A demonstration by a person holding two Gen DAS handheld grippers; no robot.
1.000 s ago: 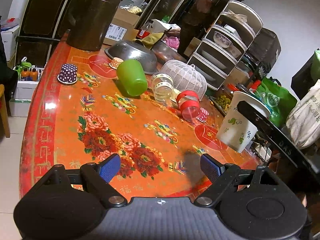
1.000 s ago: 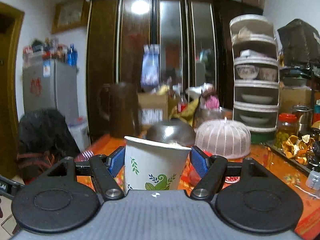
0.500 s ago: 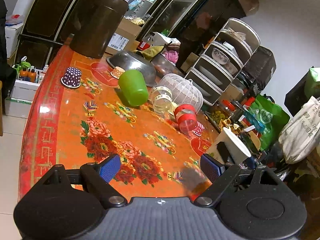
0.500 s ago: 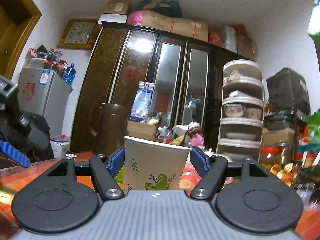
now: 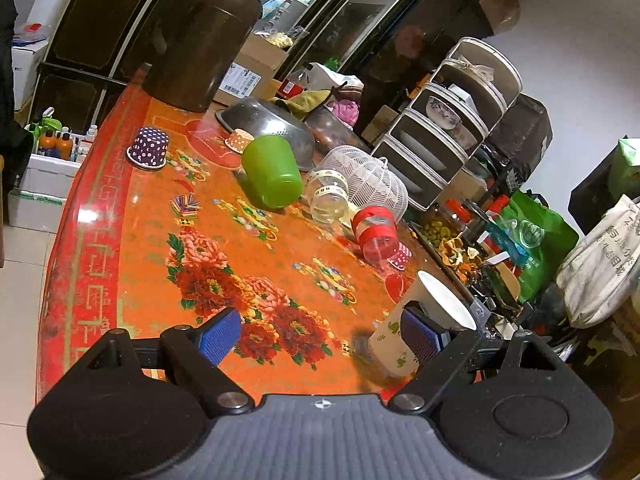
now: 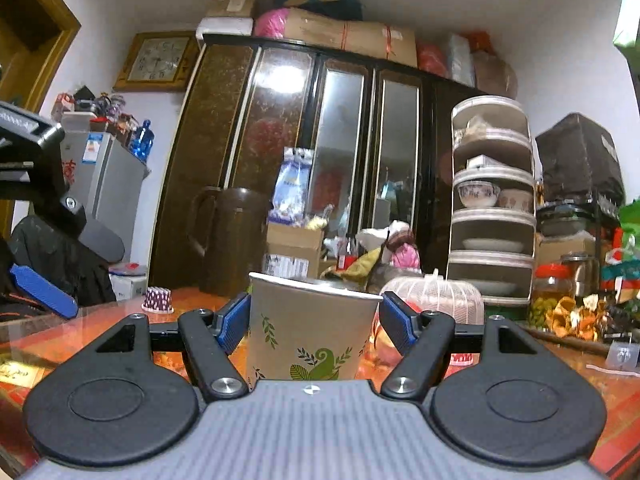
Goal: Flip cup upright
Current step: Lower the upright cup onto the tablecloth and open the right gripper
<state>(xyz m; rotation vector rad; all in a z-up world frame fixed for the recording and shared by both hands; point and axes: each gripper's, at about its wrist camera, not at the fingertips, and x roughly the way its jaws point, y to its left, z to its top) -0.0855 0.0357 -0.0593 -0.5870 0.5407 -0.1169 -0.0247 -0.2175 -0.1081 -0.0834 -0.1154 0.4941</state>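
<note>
Right gripper (image 6: 314,316) clasps the paper cup (image 6: 310,340) between its blue pads, mouth up and long axis vertical, near the table's (image 5: 132,240) front right edge. Left gripper (image 5: 320,330) hangs spread and empty above bare tabletop just beside it.

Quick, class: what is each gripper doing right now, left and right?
Left gripper: open, holding nothing.
Right gripper: fingers either side of the paper cup; whether they grip it cannot be told.
</note>
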